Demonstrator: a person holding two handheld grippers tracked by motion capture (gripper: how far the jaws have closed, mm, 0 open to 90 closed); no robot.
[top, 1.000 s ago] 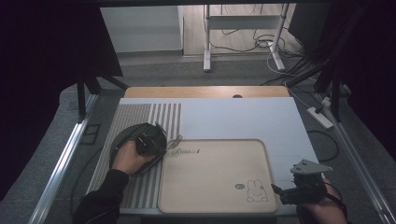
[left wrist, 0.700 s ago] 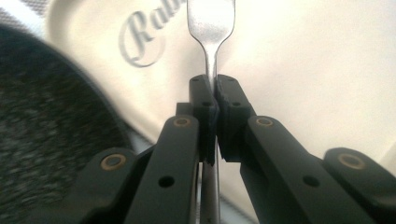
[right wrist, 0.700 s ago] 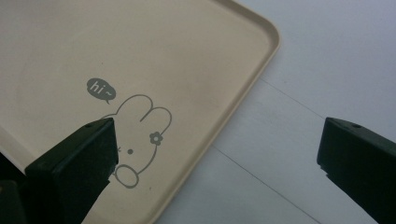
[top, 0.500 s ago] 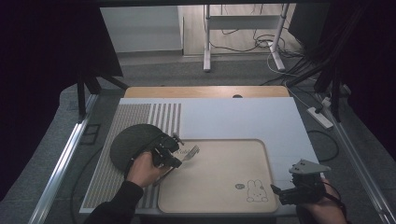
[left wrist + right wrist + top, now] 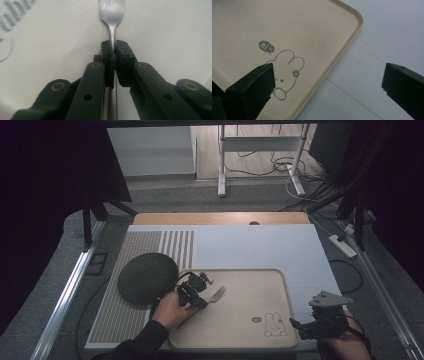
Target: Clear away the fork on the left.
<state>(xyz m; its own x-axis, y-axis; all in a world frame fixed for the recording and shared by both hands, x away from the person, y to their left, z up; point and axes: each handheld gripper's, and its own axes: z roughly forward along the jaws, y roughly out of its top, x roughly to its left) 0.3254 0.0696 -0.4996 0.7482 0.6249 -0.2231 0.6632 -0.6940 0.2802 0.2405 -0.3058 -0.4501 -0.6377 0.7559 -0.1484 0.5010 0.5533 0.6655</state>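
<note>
Fork (image 5: 111, 15): lying on the beige tray (image 5: 250, 285), left part of it, tines pointing away from the hand, toward the tray's middle.
Left gripper (image 5: 114, 48): pads on either side of the fork's neck, just behind the tines. Jaws have just been easing apart a little, but the handle looks pinched between them, running back under the gripper.
Right gripper (image 5: 329, 75): jaws spread wide, nothing between them, over the tray's near right corner by the bunny drawing (image 5: 287, 72).
Dark round mat (image 5: 147, 277): just left of the tray, beside the left hand (image 5: 170, 310).
</note>
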